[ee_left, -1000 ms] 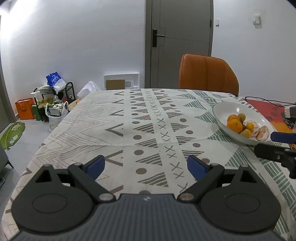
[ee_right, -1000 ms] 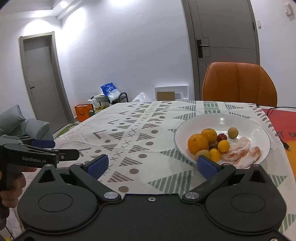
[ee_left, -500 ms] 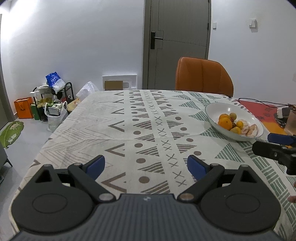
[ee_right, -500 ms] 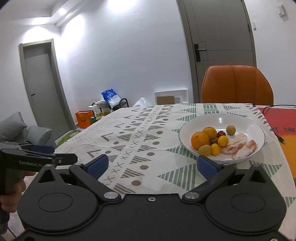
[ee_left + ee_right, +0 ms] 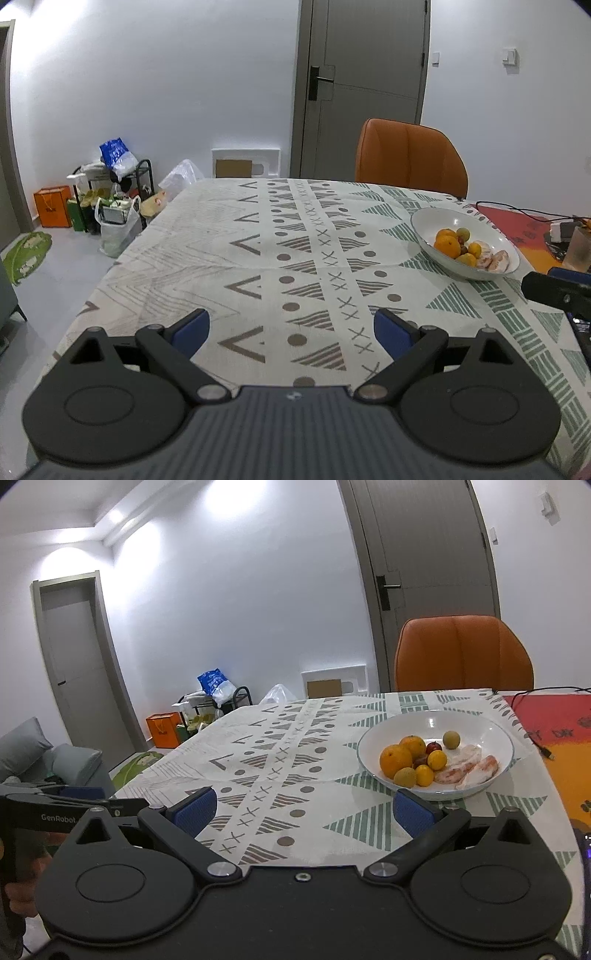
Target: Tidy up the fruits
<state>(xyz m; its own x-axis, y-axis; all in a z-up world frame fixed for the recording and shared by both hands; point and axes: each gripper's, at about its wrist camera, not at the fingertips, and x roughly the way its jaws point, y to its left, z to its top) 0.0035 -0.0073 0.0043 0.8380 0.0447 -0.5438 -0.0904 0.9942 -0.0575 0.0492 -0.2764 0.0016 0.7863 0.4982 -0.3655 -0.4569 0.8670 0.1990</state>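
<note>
A white bowl (image 5: 487, 734) (image 5: 428, 229) sits on the patterned tablecloth at the right. It holds two oranges (image 5: 396, 759), several small yellow and green fruits (image 5: 436, 759), a dark red fruit (image 5: 433, 746) and peeled citrus segments (image 5: 476, 768). My left gripper (image 5: 291, 328) is open and empty over the table's near left part, well short of the bowl. My right gripper (image 5: 302, 808) is open and empty, just in front of the bowl. The right gripper's side shows at the left wrist view's right edge (image 5: 557, 288).
An orange chair (image 5: 463, 653) stands at the table's far side. A red-orange mat with a black cable (image 5: 554, 723) and a glass (image 5: 581, 247) lie right of the bowl. Bags and a rack (image 5: 110, 199) stand on the floor at the left.
Both grippers have drawn back from the bowl toward the near table edge; the bowl looks smaller and farther. Both jaws have stayed open.
</note>
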